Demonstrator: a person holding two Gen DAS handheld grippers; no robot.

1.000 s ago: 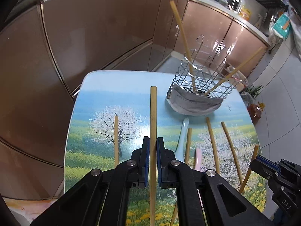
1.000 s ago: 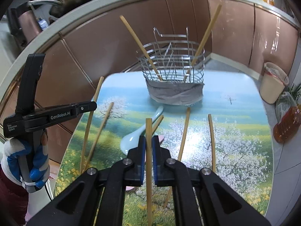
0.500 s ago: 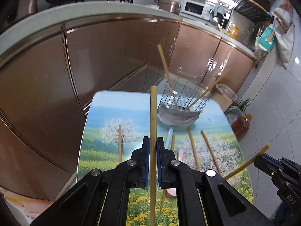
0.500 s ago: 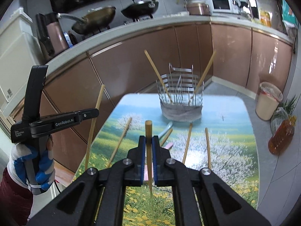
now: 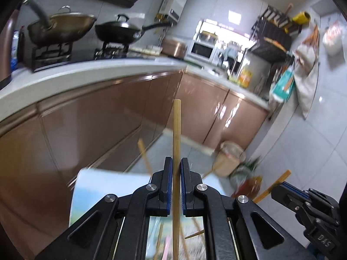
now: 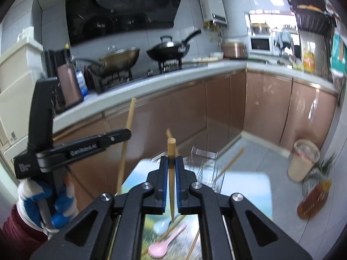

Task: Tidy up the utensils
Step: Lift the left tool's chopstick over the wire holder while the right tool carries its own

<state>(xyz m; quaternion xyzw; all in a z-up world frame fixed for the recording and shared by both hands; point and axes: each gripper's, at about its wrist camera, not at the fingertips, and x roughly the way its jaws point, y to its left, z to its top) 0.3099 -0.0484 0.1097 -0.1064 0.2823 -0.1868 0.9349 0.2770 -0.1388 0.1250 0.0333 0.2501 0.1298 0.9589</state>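
Chopsticks fill both of my grippers, one stick each, lifted above a small table [image 6: 260,186] printed with a landscape, in a kitchen with brown cabinets. My left gripper [image 5: 176,184] is clamped on a long chopstick [image 5: 176,134] that stands upright between the blue pads and reaches far past them. My right gripper [image 6: 171,186] is clamped on a second chopstick [image 6: 171,151], gripped near its upper end, with the lower tip hanging free over the table. Ahead of the right gripper sits a wire basket [image 6: 206,169] at the far part of the table, blurred, with two sticks already leaning in it. On the table below lie a pale blue spoon [image 6: 161,225], a pink spoon [image 6: 164,244] and more loose sticks, still unsorted. Both views are smeared by motion, so the basket's exact opening is hard to read. I judge the risks to be these: a long stick could catch on the basket's wires or on the leaning sticks and twist in the pads, the light basket could tip if pushed from the side, and my two grippers, close together, could knock each other's sticks.
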